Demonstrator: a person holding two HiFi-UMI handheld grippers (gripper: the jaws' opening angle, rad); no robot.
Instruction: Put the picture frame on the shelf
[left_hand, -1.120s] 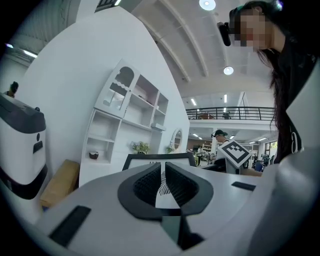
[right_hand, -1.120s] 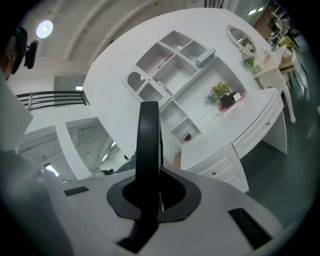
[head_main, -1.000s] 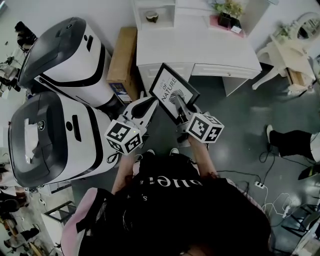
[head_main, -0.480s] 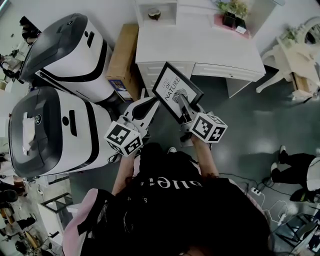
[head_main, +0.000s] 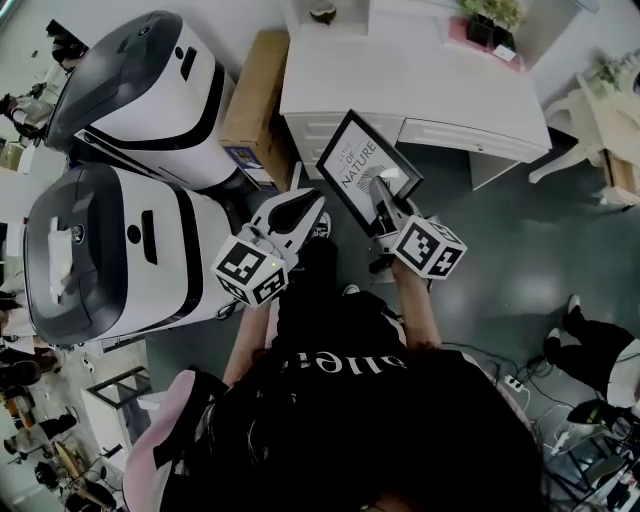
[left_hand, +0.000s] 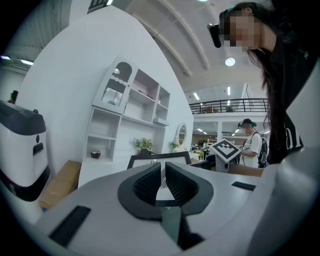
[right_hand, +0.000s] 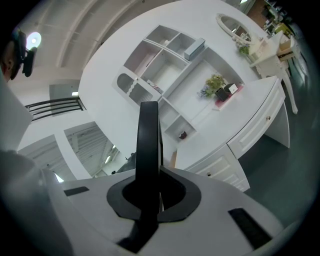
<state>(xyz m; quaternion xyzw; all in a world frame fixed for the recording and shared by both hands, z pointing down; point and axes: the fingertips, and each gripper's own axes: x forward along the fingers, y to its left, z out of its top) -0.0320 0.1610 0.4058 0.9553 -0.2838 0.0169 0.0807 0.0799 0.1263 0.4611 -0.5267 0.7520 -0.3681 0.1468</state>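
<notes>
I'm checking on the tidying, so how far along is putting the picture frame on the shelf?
Done: the picture frame is picked up, clamped edge-on in the right gripper. In hand: it is held over the floor, short of the white shelf unit; the left gripper beside it is empty. Left: reach the shelf, stand the frame there, let go.

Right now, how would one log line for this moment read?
right tongs: shut on frame | left tongs: slightly apart, empty | frame: held up, not yet on shelf
</notes>
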